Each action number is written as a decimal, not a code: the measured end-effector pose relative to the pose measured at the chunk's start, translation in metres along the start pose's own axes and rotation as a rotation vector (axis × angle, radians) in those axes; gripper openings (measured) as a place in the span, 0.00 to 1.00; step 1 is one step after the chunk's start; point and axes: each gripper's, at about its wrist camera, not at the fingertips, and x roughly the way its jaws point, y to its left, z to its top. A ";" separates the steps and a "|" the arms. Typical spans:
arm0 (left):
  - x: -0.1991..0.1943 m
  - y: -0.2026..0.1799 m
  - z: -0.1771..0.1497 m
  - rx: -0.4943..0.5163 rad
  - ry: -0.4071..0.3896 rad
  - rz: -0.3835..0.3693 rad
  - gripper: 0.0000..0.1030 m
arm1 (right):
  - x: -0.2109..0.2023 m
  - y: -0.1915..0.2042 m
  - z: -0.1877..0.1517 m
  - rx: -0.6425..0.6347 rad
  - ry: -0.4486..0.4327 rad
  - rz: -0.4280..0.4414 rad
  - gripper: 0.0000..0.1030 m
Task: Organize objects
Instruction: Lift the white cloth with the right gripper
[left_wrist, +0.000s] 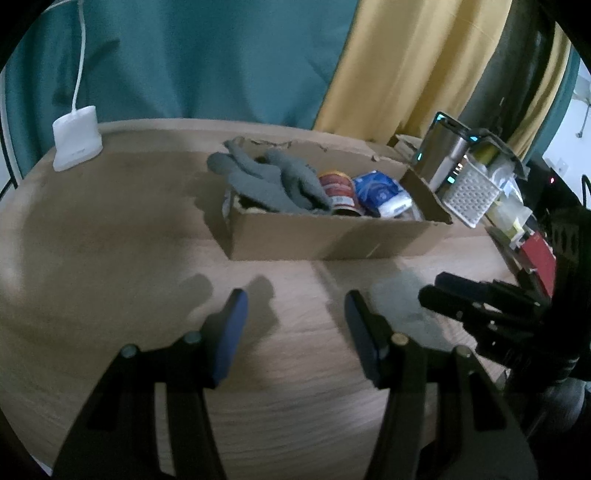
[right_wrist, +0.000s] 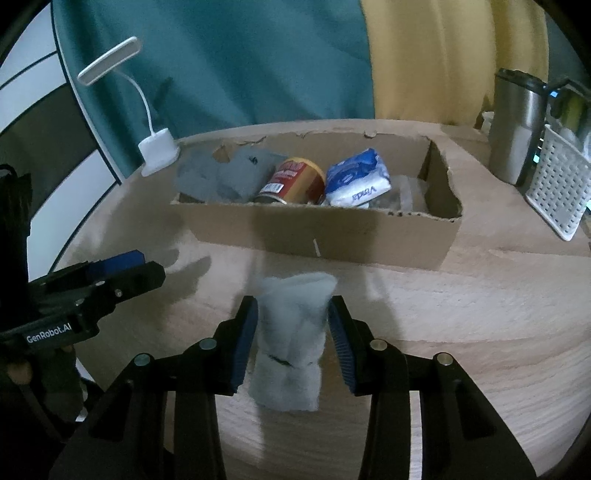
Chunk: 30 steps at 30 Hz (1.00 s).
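cloth (right_wrist: 290, 339) is sitting pinched in the right tongs (right_wrist: 291, 314); left tongs (left_wrist: 295, 314) are hanging apart, empty. keeping it clamped, carrying over the box (right_wrist: 325, 240) rim.

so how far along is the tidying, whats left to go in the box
Done: the grey gloves, can and tissue pack already lie in the box. In hand: the right gripper is shut on a pale cloth, not yet in the box. The left gripper is open with nothing between its fingers. No other loose item shows on the table in front.
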 end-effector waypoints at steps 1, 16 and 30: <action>0.000 -0.001 0.001 0.002 0.000 0.001 0.55 | -0.001 0.000 0.001 0.000 -0.003 0.000 0.40; 0.004 -0.012 0.003 0.017 0.015 0.015 0.55 | 0.016 -0.009 -0.006 0.024 0.062 -0.008 0.40; 0.005 -0.009 0.004 0.014 0.022 0.026 0.55 | 0.038 0.002 -0.011 0.002 0.110 0.035 0.37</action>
